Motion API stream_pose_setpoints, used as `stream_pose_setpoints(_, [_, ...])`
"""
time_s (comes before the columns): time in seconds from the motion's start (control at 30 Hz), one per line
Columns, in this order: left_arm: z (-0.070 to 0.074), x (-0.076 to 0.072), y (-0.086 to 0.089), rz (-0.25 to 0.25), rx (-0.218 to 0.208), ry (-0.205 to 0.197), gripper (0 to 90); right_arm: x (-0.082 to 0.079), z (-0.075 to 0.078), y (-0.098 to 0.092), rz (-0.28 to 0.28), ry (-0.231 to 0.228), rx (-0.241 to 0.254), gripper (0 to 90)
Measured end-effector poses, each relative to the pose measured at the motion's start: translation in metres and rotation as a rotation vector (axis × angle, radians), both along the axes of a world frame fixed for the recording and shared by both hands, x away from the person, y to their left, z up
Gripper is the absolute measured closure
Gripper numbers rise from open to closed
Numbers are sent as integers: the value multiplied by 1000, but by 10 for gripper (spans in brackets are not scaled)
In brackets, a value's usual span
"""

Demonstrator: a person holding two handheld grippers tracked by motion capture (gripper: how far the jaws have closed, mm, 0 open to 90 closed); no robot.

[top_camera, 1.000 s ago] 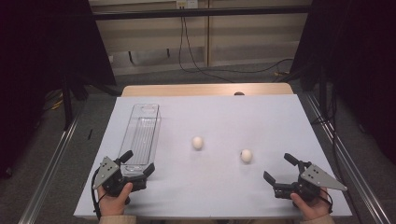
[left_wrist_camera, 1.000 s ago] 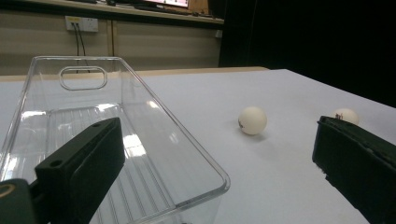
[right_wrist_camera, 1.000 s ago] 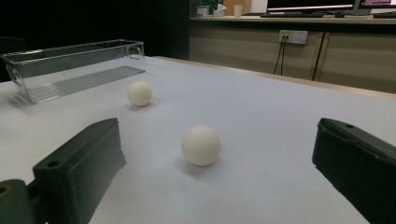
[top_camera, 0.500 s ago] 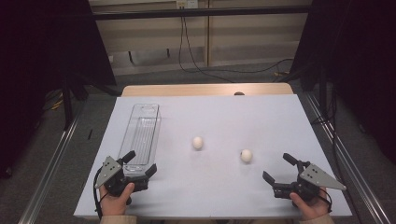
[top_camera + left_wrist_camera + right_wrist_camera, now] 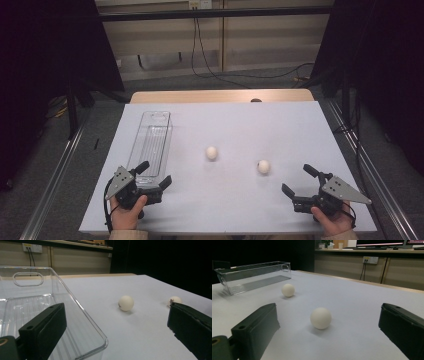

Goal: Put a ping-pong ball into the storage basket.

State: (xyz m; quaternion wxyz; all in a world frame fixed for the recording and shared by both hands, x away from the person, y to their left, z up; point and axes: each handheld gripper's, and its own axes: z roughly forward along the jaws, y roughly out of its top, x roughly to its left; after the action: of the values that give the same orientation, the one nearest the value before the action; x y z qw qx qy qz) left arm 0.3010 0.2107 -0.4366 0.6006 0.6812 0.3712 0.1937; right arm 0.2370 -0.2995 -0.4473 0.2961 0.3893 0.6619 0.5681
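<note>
left gripper (image 5: 154, 175) released, nudged right at clear tray (image 5: 151, 142) near end | right gripper (image 5: 299, 180) released, crept left, near right ball (image 5: 263, 166) | left ball (image 5: 212, 152) mid-table, unmoved

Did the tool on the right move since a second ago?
Yes, a little. The right tool has crept forward and slightly left on the table, toward the nearer white ball, which has stayed put. Its jaws stand open.
</note>
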Motion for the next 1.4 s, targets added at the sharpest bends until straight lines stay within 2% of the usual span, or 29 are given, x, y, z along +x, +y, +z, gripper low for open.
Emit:
stream_pose_setpoints(0.4, [1,2,-11,-43,-29,4,14,0,0,-1,0,-2,-1,19])
stream_pose_setpoints(0.87, [3,5,-22,-81,-25,-1,13,0,0,-1,1,-2,-5,21])
stream_pose_setpoints(1.0, [4,6,-26,-89,-36,2,12,0,1,0,1,-4,-6,21])
stream_pose_setpoints(1.17, [4,7,-32,-97,-33,3,12,0,1,0,1,-4,-7,22])
stream_pose_setpoints(1.4, [5,9,-40,-108,-7,7,13,0,0,0,1,-5,-7,23])
